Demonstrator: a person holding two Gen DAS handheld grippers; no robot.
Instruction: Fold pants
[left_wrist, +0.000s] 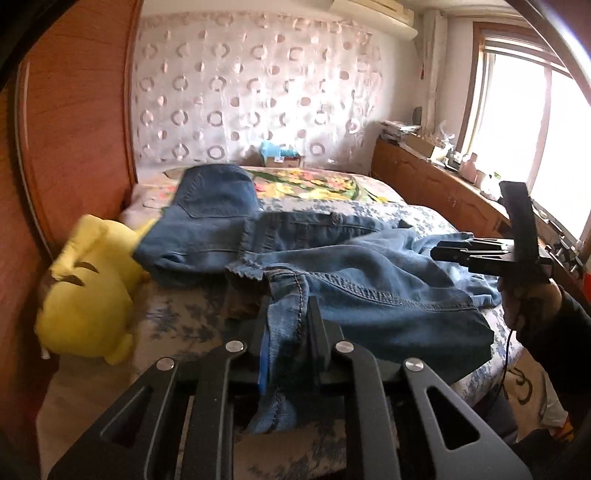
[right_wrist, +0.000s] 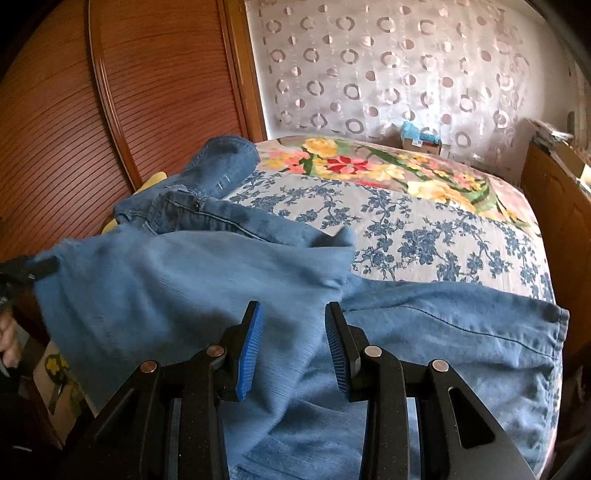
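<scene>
Item: denim jeans (left_wrist: 332, 280), rumpled across the bed (right_wrist: 424, 229) | Left claw (left_wrist: 288, 332): clenched on a seamed edge | Right claw (right_wrist: 294, 350): parted, over cloth, gripping nothing | Progress: early; legs unaligned, no neat fold yet.

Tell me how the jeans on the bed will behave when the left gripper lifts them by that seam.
The jeans will probably sag and drape: they already lie in soft folds across the bed. They look fairly heavy, so the left gripper, shut on one seam, may drag the rest. The thick stitched seam should resist slipping.
</scene>
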